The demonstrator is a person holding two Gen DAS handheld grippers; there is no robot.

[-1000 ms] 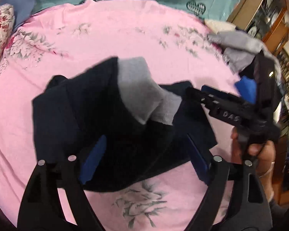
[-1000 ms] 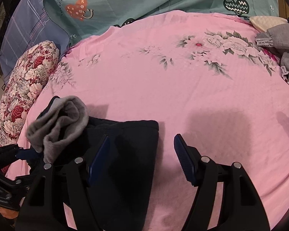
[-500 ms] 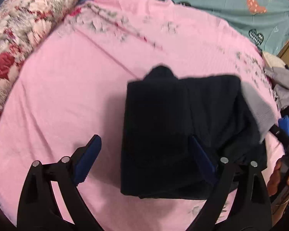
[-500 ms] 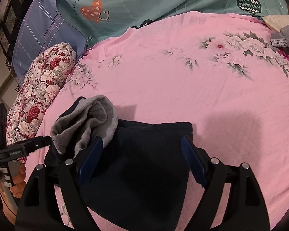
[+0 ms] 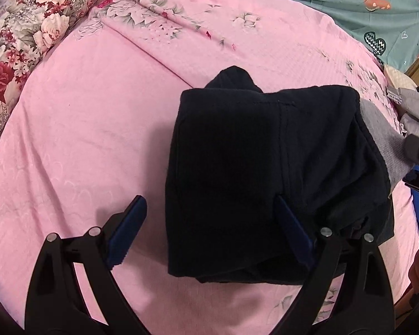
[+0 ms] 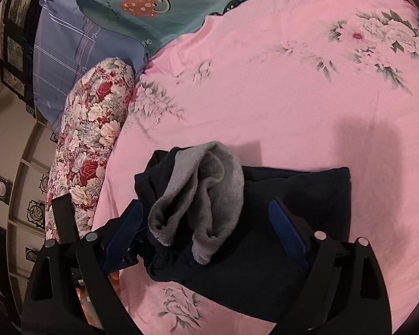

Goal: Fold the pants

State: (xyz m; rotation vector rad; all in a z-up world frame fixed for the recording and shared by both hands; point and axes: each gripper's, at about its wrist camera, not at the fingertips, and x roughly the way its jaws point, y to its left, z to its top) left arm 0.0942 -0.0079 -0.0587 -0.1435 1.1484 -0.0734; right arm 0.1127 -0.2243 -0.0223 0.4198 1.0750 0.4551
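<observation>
Dark navy pants (image 5: 251, 173) lie folded into a thick bundle on the pink floral bedsheet (image 5: 83, 139). Their grey fleece lining (image 6: 206, 198) is turned out at one end and also shows at the right edge in the left wrist view (image 5: 382, 145). My left gripper (image 5: 209, 229) is open above the bundle's near edge, its right finger over the cloth. My right gripper (image 6: 206, 231) is open, straddling the grey lining end of the pants (image 6: 293, 223). Neither holds anything.
A red floral bolster pillow (image 6: 92, 150) lies along the bed's left side, also at the top left in the left wrist view (image 5: 28, 28). A teal quilt (image 6: 153, 5) and blue pillow (image 6: 69, 55) lie at the head. Grey clothes (image 5: 413, 111) sit at the right.
The left gripper swung left and now looks along the folded bundle. The right gripper moved left over the grey lining end. The bundle lies flatter.
</observation>
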